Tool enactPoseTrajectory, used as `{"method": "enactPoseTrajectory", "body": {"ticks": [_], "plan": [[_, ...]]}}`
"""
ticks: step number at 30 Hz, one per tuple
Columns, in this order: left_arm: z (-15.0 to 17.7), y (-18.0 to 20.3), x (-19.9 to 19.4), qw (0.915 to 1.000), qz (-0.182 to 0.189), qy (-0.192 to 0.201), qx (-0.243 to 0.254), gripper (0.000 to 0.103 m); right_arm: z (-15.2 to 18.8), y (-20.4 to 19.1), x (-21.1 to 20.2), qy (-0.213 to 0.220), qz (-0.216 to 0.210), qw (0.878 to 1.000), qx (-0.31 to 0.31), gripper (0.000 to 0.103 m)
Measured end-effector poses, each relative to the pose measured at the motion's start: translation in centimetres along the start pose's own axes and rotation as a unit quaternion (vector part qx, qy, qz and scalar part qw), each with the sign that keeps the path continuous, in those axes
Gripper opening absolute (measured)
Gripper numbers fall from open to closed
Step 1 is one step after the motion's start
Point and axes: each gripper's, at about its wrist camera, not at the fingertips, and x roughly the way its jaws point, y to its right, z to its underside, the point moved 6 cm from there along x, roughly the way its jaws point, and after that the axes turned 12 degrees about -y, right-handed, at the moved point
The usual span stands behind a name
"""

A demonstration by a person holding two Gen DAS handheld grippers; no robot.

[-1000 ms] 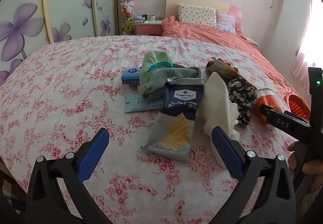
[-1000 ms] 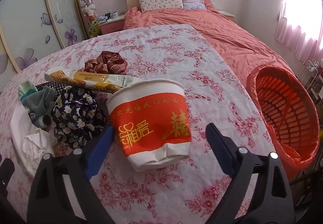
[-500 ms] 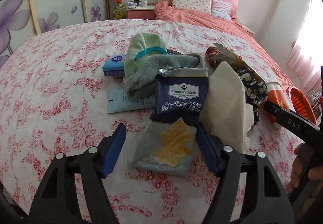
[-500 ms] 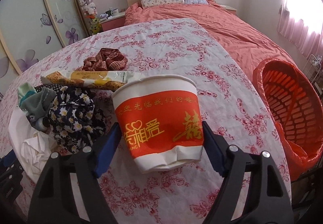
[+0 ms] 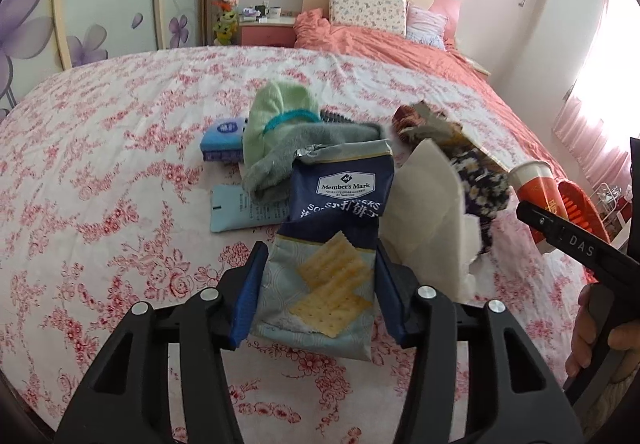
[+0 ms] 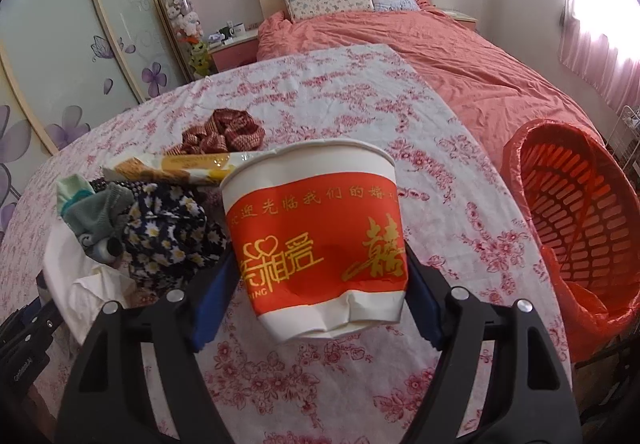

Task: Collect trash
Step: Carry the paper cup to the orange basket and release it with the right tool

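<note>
Left tool (image 5: 316, 284) clamped on cracker packet (image 5: 324, 256), lying on floral bench (image 5: 100, 179). Right tool (image 6: 320, 292) pinching red paper cup (image 6: 316, 240), upright beside orange basket (image 6: 580, 219).

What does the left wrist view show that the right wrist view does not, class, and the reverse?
Left wrist only: the left gripper closed on the cracker packet, a blue tissue pack and a pale blue sachet.
Right wrist only: the right gripper pressed on the paper cup's sides.
Both: cup, orange basket, floral cloth, white tissue, socks.
</note>
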Motion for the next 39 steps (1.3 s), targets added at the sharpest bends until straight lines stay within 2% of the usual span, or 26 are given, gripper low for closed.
{"method": "enactPoseTrajectory", "body": {"ticks": [12,18,27,33,39], "plan": [[-1.5,1.9,-4.2,0.9991,0.01,0.038,0.014,0.052,-0.1,1.9,-5.5,0.049,0.007,0.999,0.009,0.074],[-2.8,5.5,-5.8,0.9972,0.029,0.054,0.043,0.052,-0.1,4.6,-9.0,0.082,0.02,0.996,0.023,0.074],[-4.9,16.0,-5.2,0.9867,0.099,0.054,0.117,0.052,0.1,12.8,-13.0,0.121,0.068,0.986,0.087,0.074],[-5.9,24.9,-2.7,0.9715,0.153,0.035,0.178,0.052,0.2,19.4,-14.4,0.137,0.089,0.976,0.143,0.074],[-6.0,31.5,0.5,0.9578,0.186,0.003,0.219,0.052,0.5,24.8,-13.9,0.14,0.096,0.967,0.191,0.074]]}}
